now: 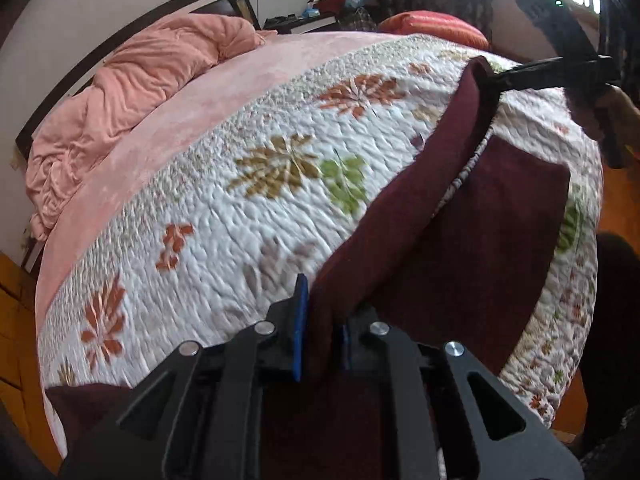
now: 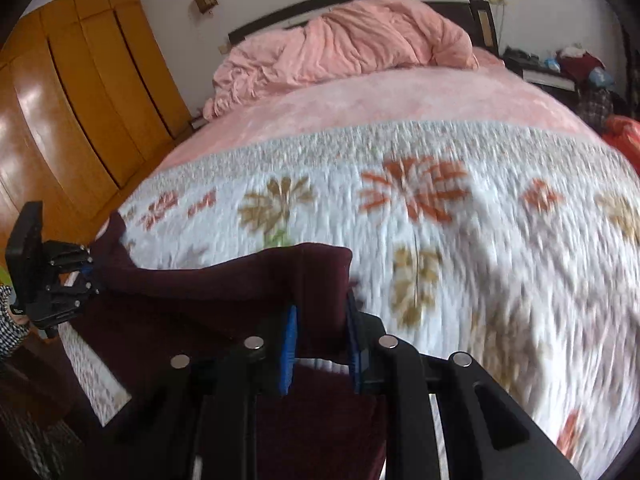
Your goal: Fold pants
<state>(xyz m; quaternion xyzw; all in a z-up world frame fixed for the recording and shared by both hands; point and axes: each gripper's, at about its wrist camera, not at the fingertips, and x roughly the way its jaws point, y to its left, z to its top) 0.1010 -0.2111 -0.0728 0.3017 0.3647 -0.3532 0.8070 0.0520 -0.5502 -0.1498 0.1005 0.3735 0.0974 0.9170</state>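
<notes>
The dark maroon pants (image 1: 400, 220) lie at the near edge of the bed, with one edge lifted and stretched between the two grippers. My left gripper (image 1: 323, 332) is shut on one end of that raised edge, the cloth pinched between its blue pads. In the right wrist view it shows at the far left, the left gripper (image 2: 82, 276) gripping the same fabric. My right gripper (image 2: 322, 344) is shut on the other end of the pants (image 2: 240, 280). From the left wrist view, the right gripper (image 1: 496, 78) bites the cloth at the upper right. Motion blur smears both views.
A white quilt (image 1: 240, 220) with orange and tan flowers covers the bed's near half. A crumpled pink duvet (image 2: 340, 48) is heaped by the headboard. An orange wardrobe (image 2: 80, 80) stands left of the bed, a cluttered nightstand (image 1: 304, 20) and an orange pillow (image 1: 436, 24) beyond it.
</notes>
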